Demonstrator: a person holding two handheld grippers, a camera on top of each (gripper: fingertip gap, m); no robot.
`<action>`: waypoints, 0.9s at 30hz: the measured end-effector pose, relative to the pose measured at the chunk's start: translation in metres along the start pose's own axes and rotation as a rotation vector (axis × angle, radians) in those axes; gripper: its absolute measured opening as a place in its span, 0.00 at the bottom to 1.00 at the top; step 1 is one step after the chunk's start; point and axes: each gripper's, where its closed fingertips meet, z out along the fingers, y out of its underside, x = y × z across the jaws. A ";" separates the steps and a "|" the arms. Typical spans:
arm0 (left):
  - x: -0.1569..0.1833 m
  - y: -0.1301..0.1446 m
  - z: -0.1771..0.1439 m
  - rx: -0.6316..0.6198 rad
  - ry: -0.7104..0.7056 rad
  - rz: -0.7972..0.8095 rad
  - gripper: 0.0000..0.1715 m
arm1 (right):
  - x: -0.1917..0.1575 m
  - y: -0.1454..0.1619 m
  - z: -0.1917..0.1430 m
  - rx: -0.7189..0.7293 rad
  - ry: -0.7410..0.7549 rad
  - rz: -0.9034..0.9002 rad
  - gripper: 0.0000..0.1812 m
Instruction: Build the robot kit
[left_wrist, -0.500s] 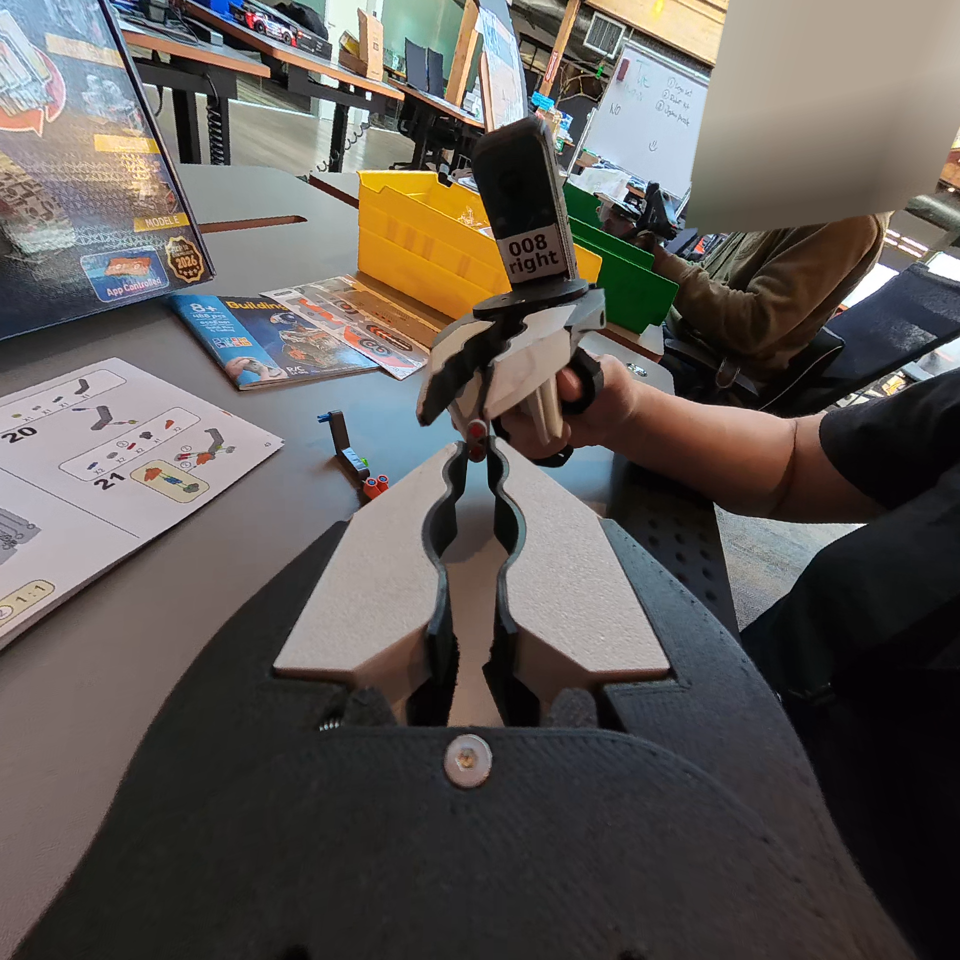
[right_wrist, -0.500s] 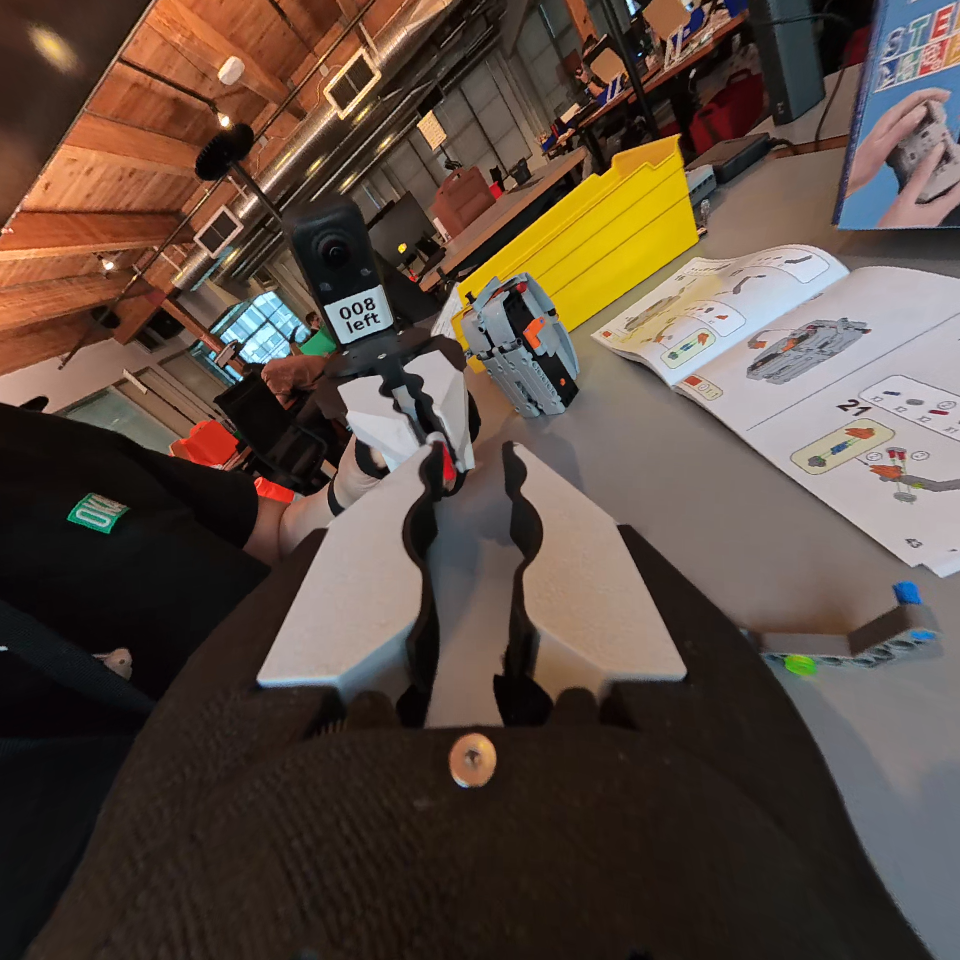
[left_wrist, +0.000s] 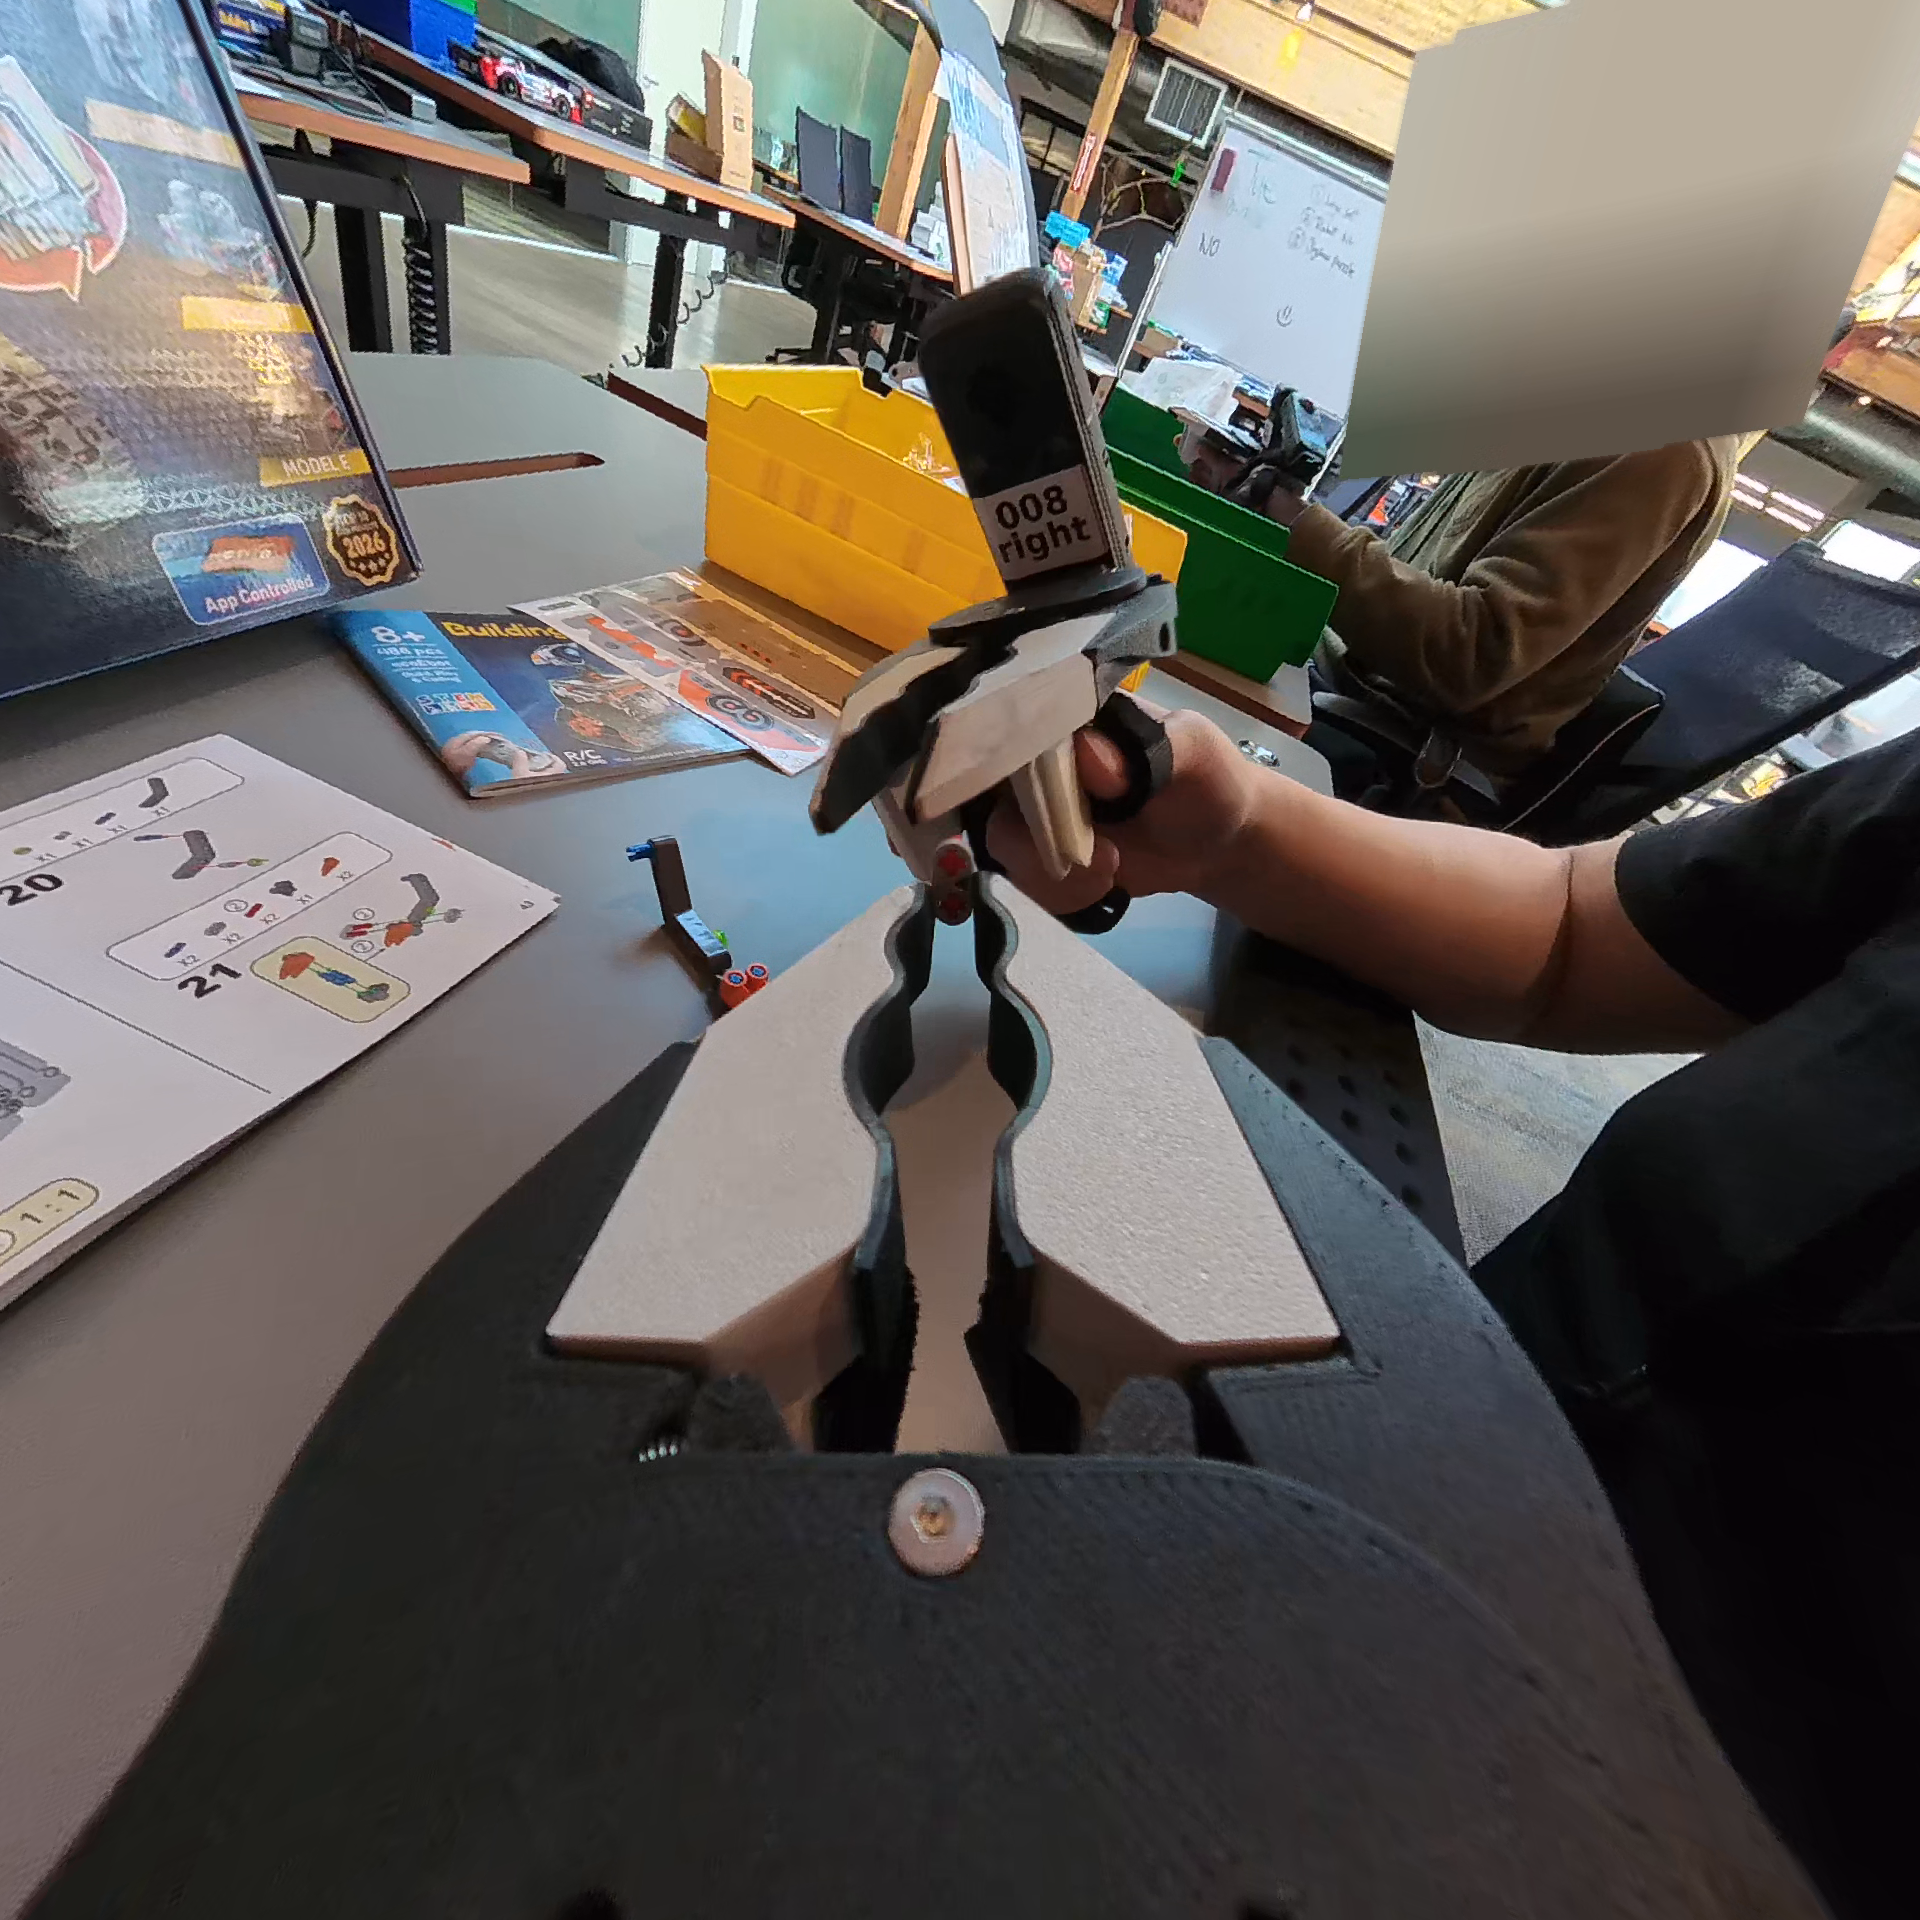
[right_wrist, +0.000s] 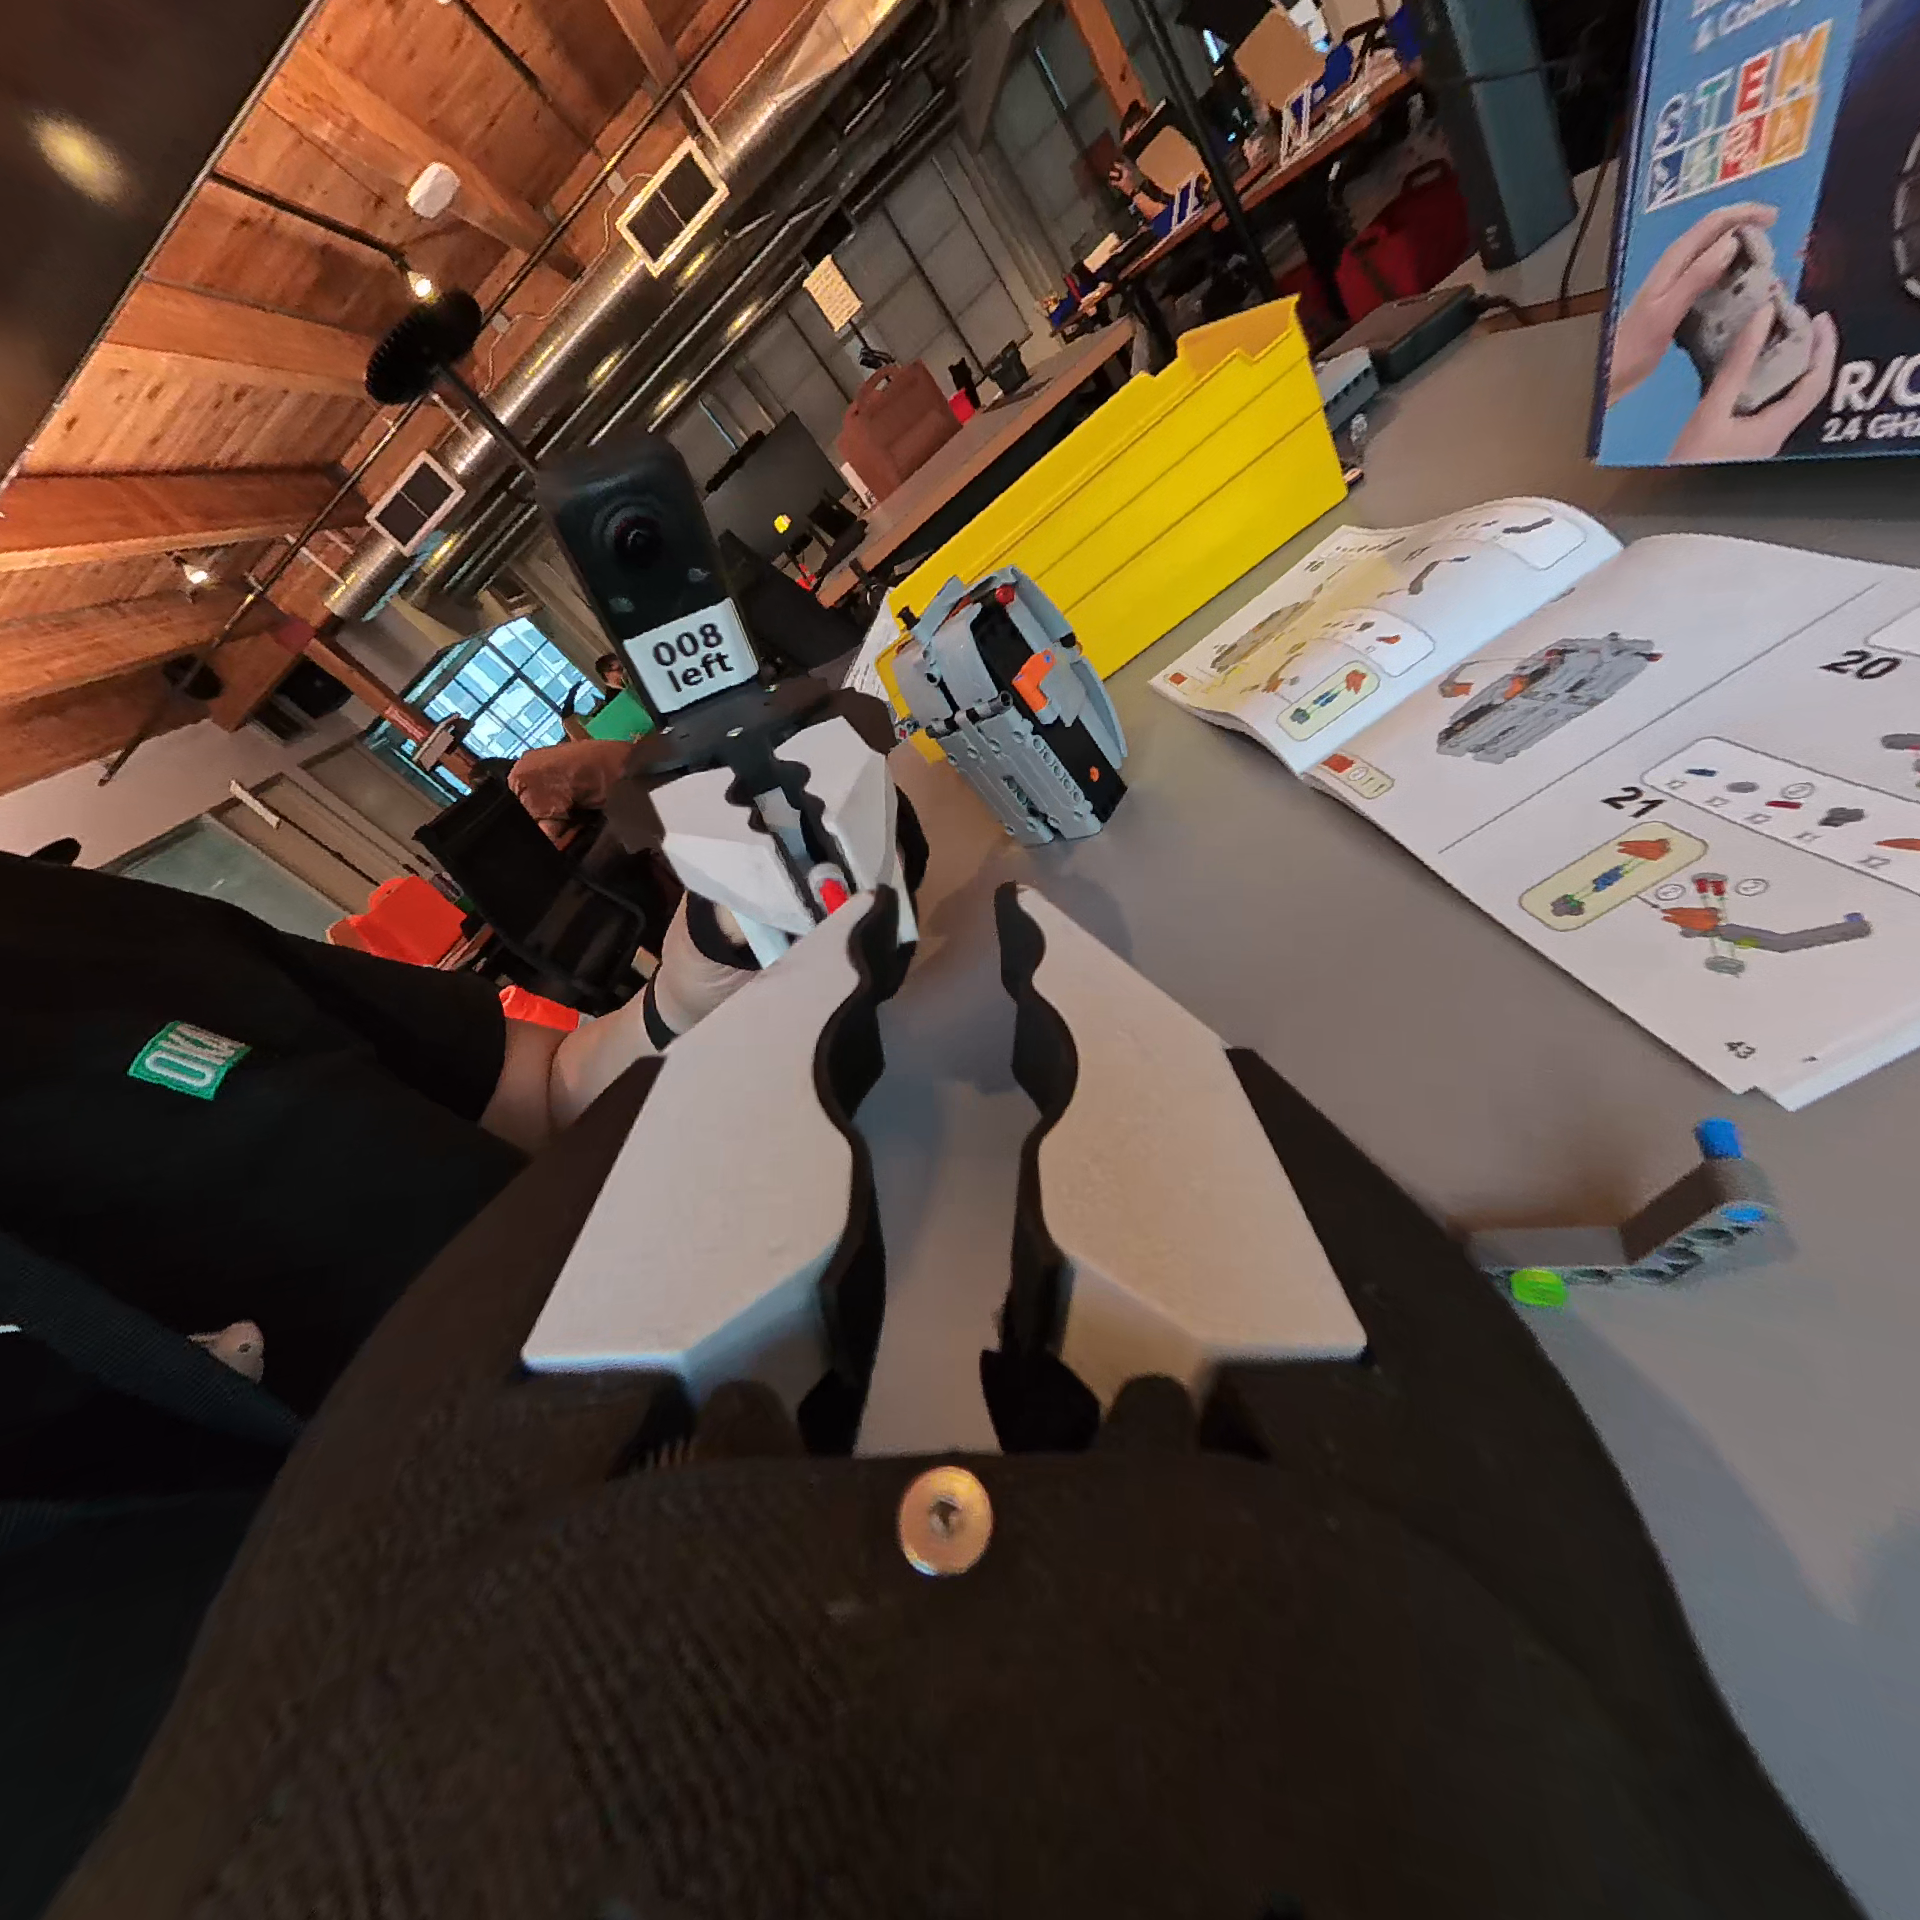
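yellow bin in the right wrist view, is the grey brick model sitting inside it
No, the grey brick model stands on the table in front of the yellow bin, outside its wall.

Two hand-held grippers (left_wrist: 951, 914) (right_wrist: 940, 914), one yellow bin (left_wrist: 831, 499), one green bin (left_wrist: 1236, 592), two booklets (left_wrist: 540, 696) (right_wrist: 1558, 769).

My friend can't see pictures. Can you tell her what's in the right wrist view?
Two grippers meet tip to tip above a grey table: the right gripper, fingers apart, and the left gripper, pinching a small red and white piece. A grey toy brick build, yellow bin and open instruction booklet lie behind.
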 end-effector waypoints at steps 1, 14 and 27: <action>-0.001 0.000 -0.001 0.002 -0.002 -0.004 0.03 | -0.001 -0.003 -0.002 0.009 -0.004 -0.008 0.10; 0.008 -0.009 -0.005 0.075 0.160 -0.182 0.03 | -0.041 0.005 0.003 -0.050 0.189 -1.042 0.26; 0.006 -0.012 -0.007 0.102 0.204 -0.261 0.03 | -0.040 0.021 0.008 -0.140 0.187 -1.105 0.19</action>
